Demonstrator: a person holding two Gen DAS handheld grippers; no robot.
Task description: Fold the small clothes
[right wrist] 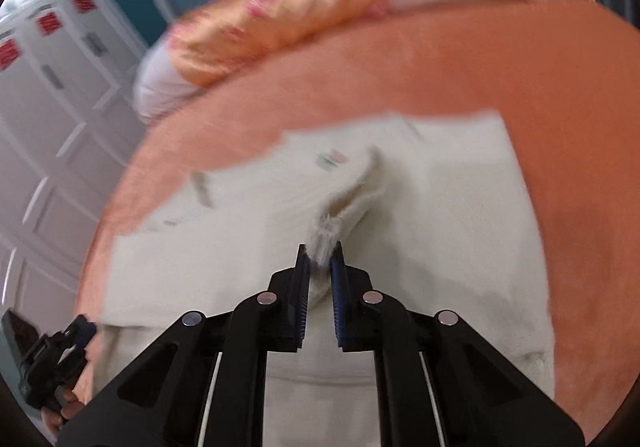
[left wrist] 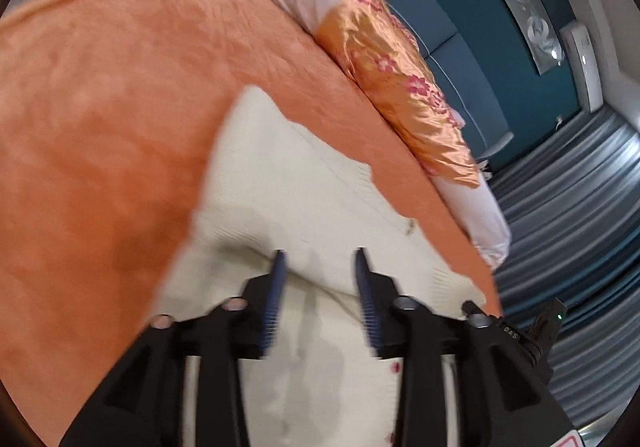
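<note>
A cream knit garment [left wrist: 304,183] lies spread on the orange bed cover [left wrist: 100,107]. My left gripper [left wrist: 320,259] hovers low over its near part. It is open, and only flat cloth shows in the gap between its blue pads. In the right wrist view the same garment [right wrist: 440,187] fills the middle, with small coloured marks near its far edge. My right gripper [right wrist: 320,249] is shut on a raised ridge of the knit cloth, which bunches up just ahead of the tips. The left gripper [right wrist: 52,363] appears at that view's lower left, held by a hand.
A rolled quilt, pale pink with an orange flowered satin band [left wrist: 400,87], lies along the far edge of the bed [right wrist: 288,19]. Behind it is a teal padded headboard [left wrist: 460,59]. White wardrobe doors [right wrist: 52,107] stand on one side and grey curtains [left wrist: 580,207] on the other.
</note>
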